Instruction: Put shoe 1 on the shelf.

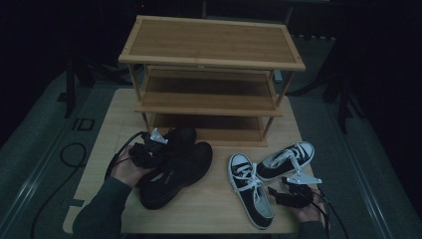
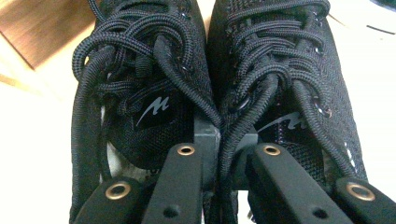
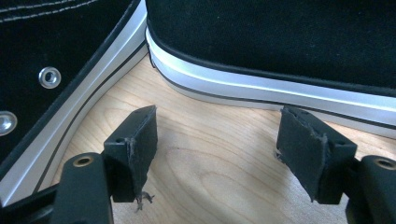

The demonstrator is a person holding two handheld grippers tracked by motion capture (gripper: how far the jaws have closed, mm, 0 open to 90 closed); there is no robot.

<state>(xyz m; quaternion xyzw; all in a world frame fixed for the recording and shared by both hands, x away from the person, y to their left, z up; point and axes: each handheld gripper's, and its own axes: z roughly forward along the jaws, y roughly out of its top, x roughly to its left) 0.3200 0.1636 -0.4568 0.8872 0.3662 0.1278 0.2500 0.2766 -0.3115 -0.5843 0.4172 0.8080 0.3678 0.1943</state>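
Note:
A pair of black mesh sneakers [image 1: 179, 169] lies side by side on the wooden table [image 1: 209, 211], left of centre. My left gripper [image 1: 158, 148] sits at their heel end. In the left gripper view it [image 2: 224, 144] is shut, pinching the inner collars of the left shoe [image 2: 140, 70] and the right shoe [image 2: 280, 60] together. Two black-and-white canvas sneakers [image 1: 251, 191] [image 1: 286, 159] lie at the right. My right gripper [image 1: 278, 191] rests low beside them, open over bare wood [image 3: 210, 177]. Its jaws point at the gap between one white sole [image 3: 93, 88] and the other [image 3: 261, 84].
A three-tier bamboo shoe rack [image 1: 211, 64] stands at the back of the table, and I see nothing on its shelves. Black cables [image 1: 69, 154] trail off the table's left side onto the floor. The room around the table is dark.

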